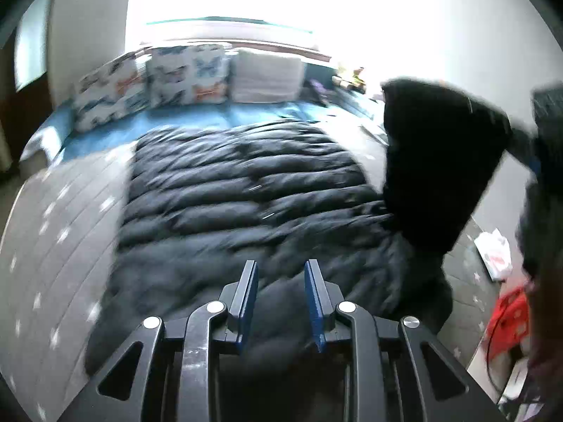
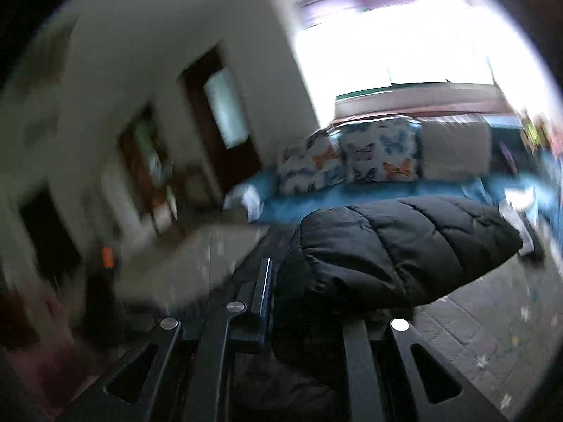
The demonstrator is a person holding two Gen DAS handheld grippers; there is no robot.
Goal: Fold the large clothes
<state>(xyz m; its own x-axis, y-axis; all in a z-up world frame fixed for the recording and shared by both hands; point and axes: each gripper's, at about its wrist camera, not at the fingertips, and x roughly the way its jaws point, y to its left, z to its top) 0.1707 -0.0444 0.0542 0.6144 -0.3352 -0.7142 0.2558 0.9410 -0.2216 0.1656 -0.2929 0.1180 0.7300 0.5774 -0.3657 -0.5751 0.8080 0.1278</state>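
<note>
One jacket lies spread on the bed, mid-frame. Right gripper, clamped on its sleeve, lifts it at right; left gripper, partly open, empty, hovers at the hem.

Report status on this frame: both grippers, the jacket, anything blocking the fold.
Left gripper open, empty, above black puffer jacket. Right gripper shut on lifted jacket sleeve. Jacket spread on grey bedcover; nothing blocking.
</note>
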